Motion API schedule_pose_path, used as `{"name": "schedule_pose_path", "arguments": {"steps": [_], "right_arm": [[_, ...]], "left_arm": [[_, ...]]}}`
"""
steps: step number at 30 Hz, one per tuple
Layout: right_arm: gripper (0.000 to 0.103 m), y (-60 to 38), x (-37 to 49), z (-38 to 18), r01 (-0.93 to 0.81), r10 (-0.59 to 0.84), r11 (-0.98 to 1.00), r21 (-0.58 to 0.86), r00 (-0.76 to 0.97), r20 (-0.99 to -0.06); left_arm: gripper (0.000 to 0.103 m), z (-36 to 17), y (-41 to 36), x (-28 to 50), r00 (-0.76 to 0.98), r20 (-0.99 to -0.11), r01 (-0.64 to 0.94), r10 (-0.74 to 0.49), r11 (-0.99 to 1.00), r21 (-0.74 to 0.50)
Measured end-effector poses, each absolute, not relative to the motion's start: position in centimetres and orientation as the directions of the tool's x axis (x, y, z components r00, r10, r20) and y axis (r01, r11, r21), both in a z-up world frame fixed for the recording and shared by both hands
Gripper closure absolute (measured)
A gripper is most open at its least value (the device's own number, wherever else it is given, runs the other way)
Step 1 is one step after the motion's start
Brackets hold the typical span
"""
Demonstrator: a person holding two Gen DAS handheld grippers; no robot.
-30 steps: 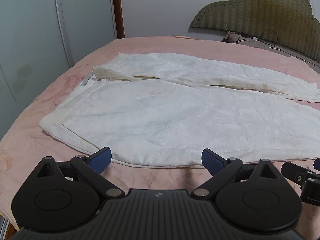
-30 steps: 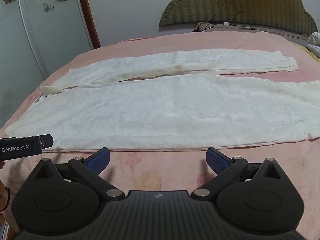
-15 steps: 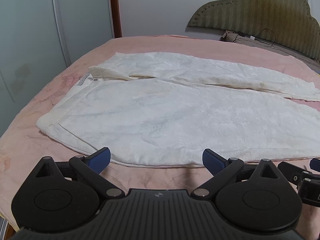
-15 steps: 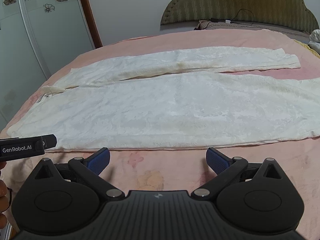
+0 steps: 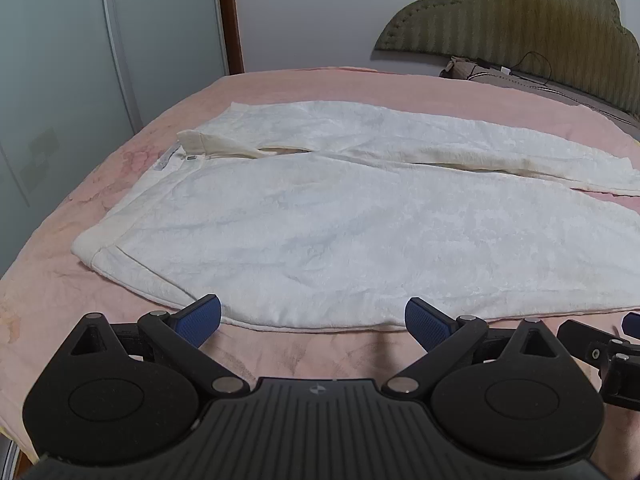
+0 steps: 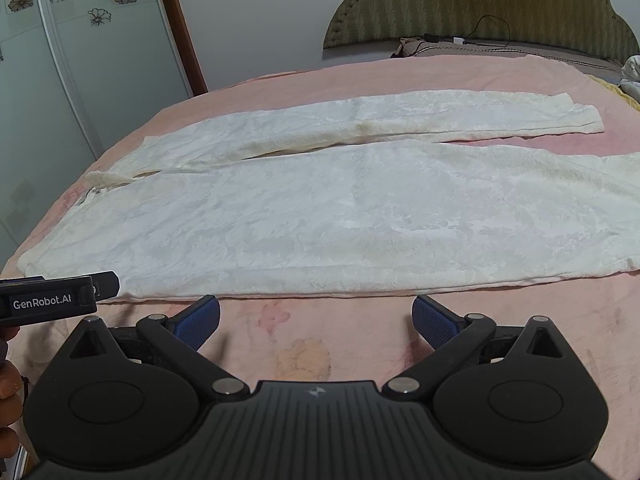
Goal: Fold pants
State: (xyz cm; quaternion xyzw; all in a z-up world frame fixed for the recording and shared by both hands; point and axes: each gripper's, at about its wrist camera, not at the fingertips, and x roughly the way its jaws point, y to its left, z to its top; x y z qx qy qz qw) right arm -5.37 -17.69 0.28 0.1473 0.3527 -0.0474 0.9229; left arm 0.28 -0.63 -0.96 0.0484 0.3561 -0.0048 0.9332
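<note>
White textured pants (image 5: 320, 216) lie flat on the pink bed, waistband to the left, both legs stretched right with a narrow gap between them. In the right wrist view the pants (image 6: 340, 208) span the whole width, the far leg's hem ending near the upper right. My left gripper (image 5: 313, 318) is open, its blue pads just short of the near edge of the pants by the hip. My right gripper (image 6: 316, 316) is open too, hovering over bare bedspread just in front of the near leg's edge. Neither holds anything.
The pink bedspread (image 6: 304, 344) has free room along the front edge. An olive padded headboard (image 6: 480, 4) with a pillow and cable stands at the back right. Pale wardrobe doors (image 5: 80, 60) line the left. The left gripper's body (image 6: 48, 300) shows at the left in the right wrist view.
Both grippers have crept slightly forward toward the near edge of the pants. The pants themselves have not moved, and both grippers stay open.
</note>
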Motion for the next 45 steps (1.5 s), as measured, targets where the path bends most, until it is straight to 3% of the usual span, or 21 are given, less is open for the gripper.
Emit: {"name": "schedule_pose_path", "arguments": {"steps": [21,26,32,45], "right_arm": [[0.000,-17.5,-5.4,0.1,0.186,0.024,0.951,0.245,0.749,-0.663],[0.000,-17.5,-5.4,0.5,0.120,0.054,0.964,0.237,0.786,-0.616],[0.000,-15.9,-3.4,2.7,-0.088,0.105,0.994,0.057,0.878,-0.468],[0.000,-14.5,7.9,1.4,-0.295,0.181,0.946,-0.133,0.823,-0.539]], "left_arm": [[0.002,-1.6,-1.2,0.5,0.732,-0.680,0.059,0.044,0.990,0.128],[0.002,-1.6,-1.0,0.8,0.739,-0.673,0.063,0.031,0.991,0.115],[0.002,-1.0,-0.2,3.5,0.754,-0.655,0.024,0.048,0.995,0.101],[0.003,-0.9,1.7,10.9,0.785,-0.611,-0.041,0.106,0.992,0.119]]}}
